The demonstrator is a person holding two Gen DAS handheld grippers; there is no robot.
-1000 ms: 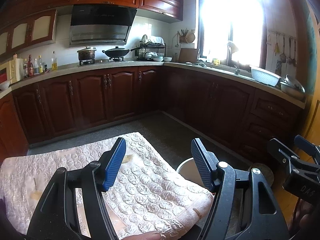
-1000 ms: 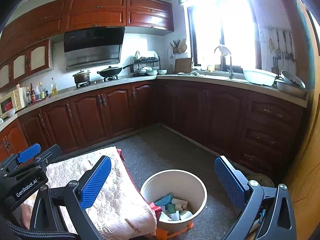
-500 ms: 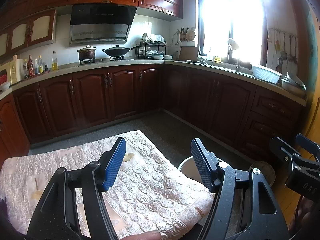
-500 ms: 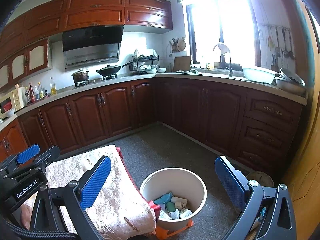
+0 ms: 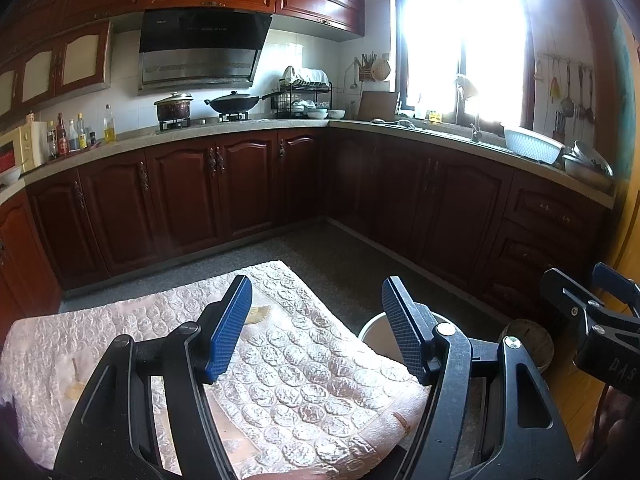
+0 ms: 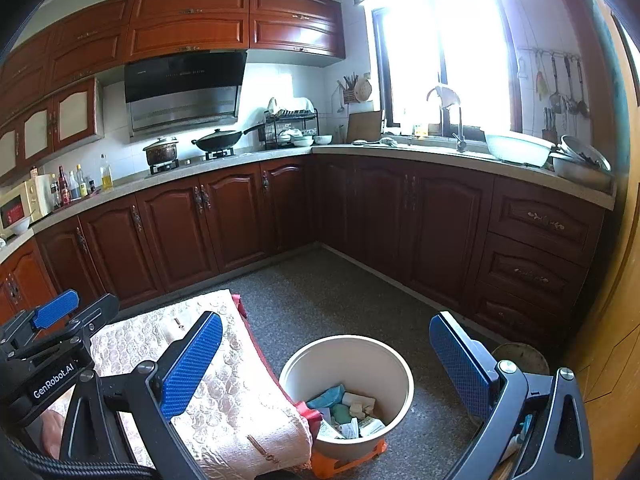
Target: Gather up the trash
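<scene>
Right wrist view showed a cream bin (image 6: 346,364) on the kitchen floor, just below and between the fingers of the right claw (image 6: 326,364). Several scraps of trash (image 6: 344,408) already lay at its bottom: a teal piece, pale wrappers and small packets. That suggested much of the collecting was done. The right claw stood wide apart and held nothing.

Left of that claw lay a table under a pale quilted cloth (image 6: 224,392), with a red layer showing at its edge. From the left wrist view, the left claw (image 5: 316,328) hovered above the same cloth, its fingers also spread wide and empty. Beneath its left finger a small tan scrap (image 5: 258,314) rested on the cloth, and farther left sat a thin stick-like bit (image 5: 74,376). Whether these were trash could not be told for certain; if so, they were what remained. Both claws pointed forward and slightly down, level with each other, toward the dark wood cabinets (image 6: 240,220).
</scene>
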